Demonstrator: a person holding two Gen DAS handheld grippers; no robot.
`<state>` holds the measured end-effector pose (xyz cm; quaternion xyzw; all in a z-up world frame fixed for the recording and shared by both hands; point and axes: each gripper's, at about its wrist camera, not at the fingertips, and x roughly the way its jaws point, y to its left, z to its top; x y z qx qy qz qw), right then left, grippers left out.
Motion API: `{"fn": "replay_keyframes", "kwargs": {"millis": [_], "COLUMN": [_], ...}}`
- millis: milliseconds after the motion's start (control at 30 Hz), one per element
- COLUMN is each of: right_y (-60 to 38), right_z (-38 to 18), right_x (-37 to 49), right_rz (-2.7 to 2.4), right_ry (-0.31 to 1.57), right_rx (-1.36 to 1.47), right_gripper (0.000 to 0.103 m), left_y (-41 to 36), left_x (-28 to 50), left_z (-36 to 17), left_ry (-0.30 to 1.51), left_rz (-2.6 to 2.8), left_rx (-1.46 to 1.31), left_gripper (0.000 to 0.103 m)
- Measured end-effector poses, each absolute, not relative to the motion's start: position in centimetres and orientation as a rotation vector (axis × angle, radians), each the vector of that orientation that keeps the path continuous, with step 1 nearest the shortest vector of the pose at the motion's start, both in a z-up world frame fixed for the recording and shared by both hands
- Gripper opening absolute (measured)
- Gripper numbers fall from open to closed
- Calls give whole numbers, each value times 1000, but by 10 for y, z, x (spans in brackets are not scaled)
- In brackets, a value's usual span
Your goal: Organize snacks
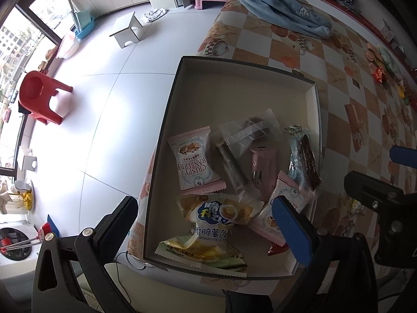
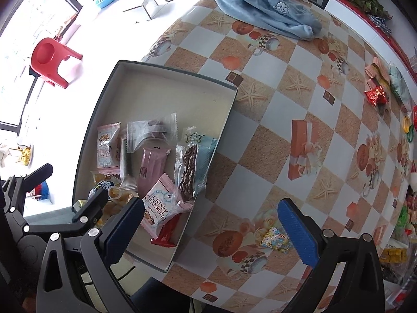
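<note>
Shallow dark-rimmed cardboard box (image 2: 166, 78) at the bench's (image 2: 260, 135) edge already holds about ten wrapped snacks. Left to collect: a small yellow-blue wrapped candy (image 2: 275, 237) just beside the box and a cluster of loose wrappers (image 2: 378, 94) well apart. Left gripper (image 1: 206, 219) hovers over the box, fingers wide, empty. Right gripper (image 2: 211, 221) hangs above the candy, fingers wide.

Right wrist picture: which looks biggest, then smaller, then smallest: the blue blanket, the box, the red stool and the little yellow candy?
1. box, though it is nearest the camera, which may flatter it
2. blue blanket
3. red stool, far off on the floor
4. little yellow candy, beside the right tool
</note>
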<state>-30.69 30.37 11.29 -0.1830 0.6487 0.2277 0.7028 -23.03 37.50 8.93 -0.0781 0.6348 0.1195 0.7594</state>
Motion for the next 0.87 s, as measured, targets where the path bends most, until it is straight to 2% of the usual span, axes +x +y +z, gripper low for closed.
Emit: {"fn": "replay_keyframes", "kwargs": {"millis": [667,867], "right_y": [301,297], "right_z": [113,111], "right_x": [-311,-309], "right_rz": [514,530], "right_ry": [1458,1461], "right_rx": [-394,-370], "right_gripper": [103,103], "left_y": [366,367], "left_x": [-232,-232], "left_z": [88,107], "left_ry": [1398,1299], "left_rz": [253,263], "left_rx": [-157,-140], "left_gripper": [103,103]}}
